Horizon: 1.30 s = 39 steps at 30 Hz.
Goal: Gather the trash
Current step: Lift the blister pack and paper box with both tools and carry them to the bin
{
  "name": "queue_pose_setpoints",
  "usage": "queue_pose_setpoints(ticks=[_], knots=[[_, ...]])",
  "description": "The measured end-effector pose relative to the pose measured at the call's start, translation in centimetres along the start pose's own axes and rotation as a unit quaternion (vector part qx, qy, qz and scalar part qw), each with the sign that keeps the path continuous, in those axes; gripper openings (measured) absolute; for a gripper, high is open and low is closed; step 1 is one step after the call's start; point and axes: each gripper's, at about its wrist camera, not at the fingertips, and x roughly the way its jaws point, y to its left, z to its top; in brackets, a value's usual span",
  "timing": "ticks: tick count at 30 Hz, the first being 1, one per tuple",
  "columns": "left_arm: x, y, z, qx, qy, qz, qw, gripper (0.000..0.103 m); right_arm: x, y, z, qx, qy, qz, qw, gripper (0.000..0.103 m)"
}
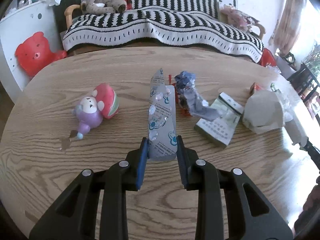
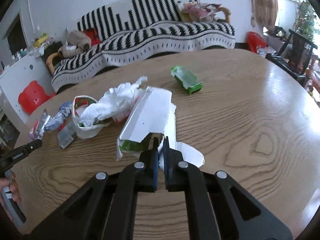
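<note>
My left gripper (image 1: 162,142) is shut on a silver pill blister pack (image 1: 161,116) that stands up between its blue pads above the wooden table (image 1: 120,180). Beyond it lie a crumpled blue-grey wrapper (image 1: 192,96), a flat green-white medicine box (image 1: 218,124) and a white bag (image 1: 264,112). My right gripper (image 2: 161,144) is shut on the torn edge of a white and green carton (image 2: 148,118). A white bag stuffed with tissue (image 2: 96,112) lies left of the carton. A green carton (image 2: 187,79) lies farther back.
A pink and purple toy figure (image 1: 94,110) lies on the table's left. A striped sofa (image 1: 160,24) runs behind the table. My left gripper's tip (image 2: 30,146) shows at the right wrist view's left edge. A dark chair (image 2: 296,48) stands at the far right.
</note>
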Motion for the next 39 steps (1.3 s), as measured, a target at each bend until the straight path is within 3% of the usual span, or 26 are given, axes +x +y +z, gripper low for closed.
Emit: queue_pose_setpoints(ticks=[19,27,33,34,35,36,39], knots=[[-1.4,-0.1,-0.3,0.005,-0.013,-0.014,0.9998,0.027,-2.6,-3.0,-1.5,0.038,-0.035,-0.025,0.998,0.004],[-1.0,-0.2,-0.4,0.009,-0.003,-0.017,0.9998,0.028,-0.9,-3.8,-3.1,0.058,0.015,-0.011,0.998,0.005],[-0.8,-0.5,-0.4,0.012,0.000,-0.020,0.9997,0.028,-0.4,-3.7,-2.7,0.050,0.018,-0.015,0.998,0.006],[-0.8,-0.5,-0.5,0.012,0.001,-0.020,0.9997,0.028,-0.2,-3.7,-2.6,0.046,0.018,-0.017,0.999,0.014],[-0.8,-0.5,-0.4,0.013,0.002,-0.021,0.9997,0.028,-0.1,-3.7,-2.4,0.044,0.016,-0.021,0.999,0.036],[-0.8,-0.5,-0.5,0.013,0.002,-0.021,0.9997,0.028,-0.1,-3.8,-2.3,0.045,0.012,-0.021,0.999,0.045],[-0.8,-0.5,-0.5,0.013,0.003,-0.021,0.9997,0.028,0.0,-3.5,-1.9,0.036,0.000,-0.017,0.999,0.042]])
